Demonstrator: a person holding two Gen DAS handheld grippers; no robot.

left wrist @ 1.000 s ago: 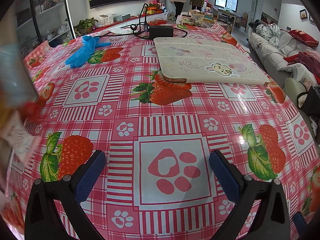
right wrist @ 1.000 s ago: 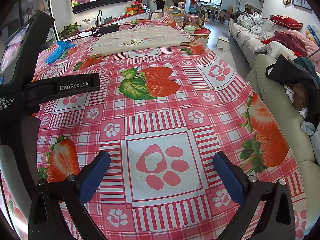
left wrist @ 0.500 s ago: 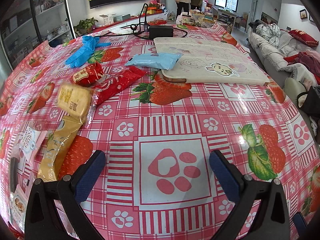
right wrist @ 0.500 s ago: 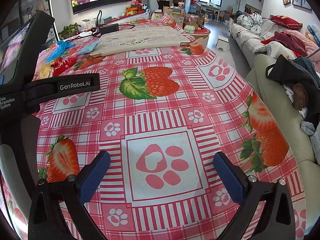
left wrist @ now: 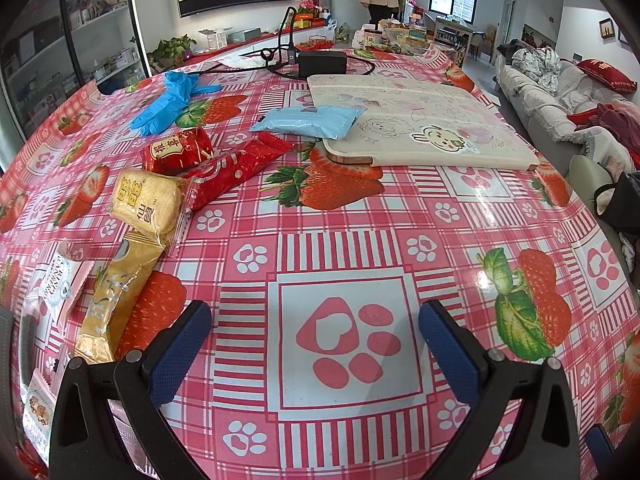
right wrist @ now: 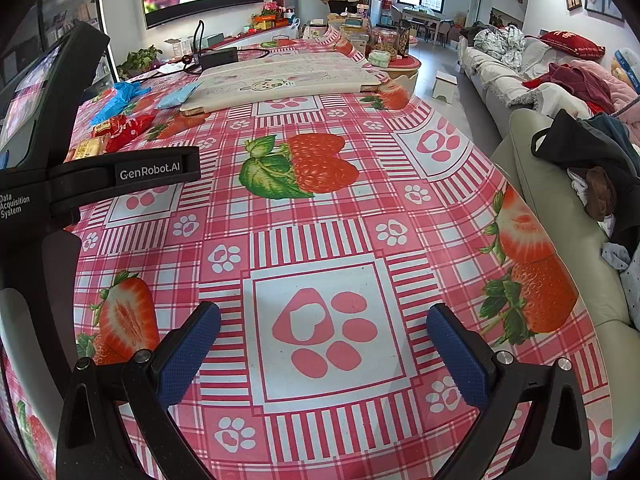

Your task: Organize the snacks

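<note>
Snacks lie scattered on the left part of the table (left wrist: 400,216), which wears a pink checked cloth printed with strawberries and paw marks. Nearest the left tongs (left wrist: 314,344) is a long gold packet (left wrist: 116,296), with a yellow biscuit pack (left wrist: 144,204) overlapping its far end. Beyond that sit a long red wrapper (left wrist: 232,168) and a small red packet (left wrist: 178,150), side by side and touching. A light blue pouch (left wrist: 308,122) rests farther back, its right end lying over the edge of a white mat (left wrist: 440,128). At the far left edge a white packet (left wrist: 56,284) shows, and another snack bag (left wrist: 38,408) is half cut off below it. Blue gloves (left wrist: 168,100) lie behind the snacks.

Both tongs hang wide apart over a paw mark, holding nothing. The right tongs (right wrist: 322,338) are well away from the snacks, with the left tool's black body between them.
</note>
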